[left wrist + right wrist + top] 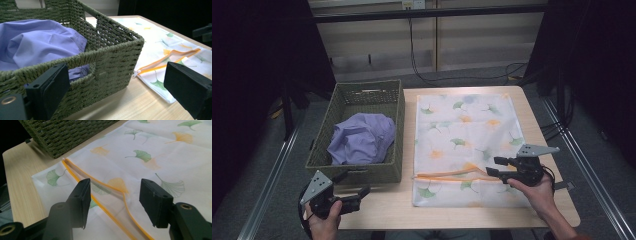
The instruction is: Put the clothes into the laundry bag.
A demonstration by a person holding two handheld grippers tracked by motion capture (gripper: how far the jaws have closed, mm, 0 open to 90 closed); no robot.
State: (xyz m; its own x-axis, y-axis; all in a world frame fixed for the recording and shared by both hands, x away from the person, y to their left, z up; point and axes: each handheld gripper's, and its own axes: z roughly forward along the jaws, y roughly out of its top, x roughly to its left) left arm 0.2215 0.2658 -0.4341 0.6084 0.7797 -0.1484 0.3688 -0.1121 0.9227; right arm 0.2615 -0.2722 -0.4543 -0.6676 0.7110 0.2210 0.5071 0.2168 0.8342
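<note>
A leaf-printed laundry bag [467, 145] lies flat on the table [552, 200], its orange zipper [452, 175] partly undone. The right gripper [498, 167] hovers over that zipper, jaws spread. The left gripper [354, 187] — jaws also spread — faces a green woven basket [397, 150] holding purple cloth [362, 137].

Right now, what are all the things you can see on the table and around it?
Basket: one, green woven, left part of the table.
Cloth: one, purple, crumpled inside the basket.
Bag: one, white with green and orange leaf prints and an orange zip edge partly open, flat to the right of the basket.
Table: one, light wood.
Cables: several, black, on the floor beyond the table.
Left gripper: one, black, open, near the basket's front corner.
Right gripper: one, black, open, over the bag's zip edge.
Hands: two, one holding each gripper.
</note>
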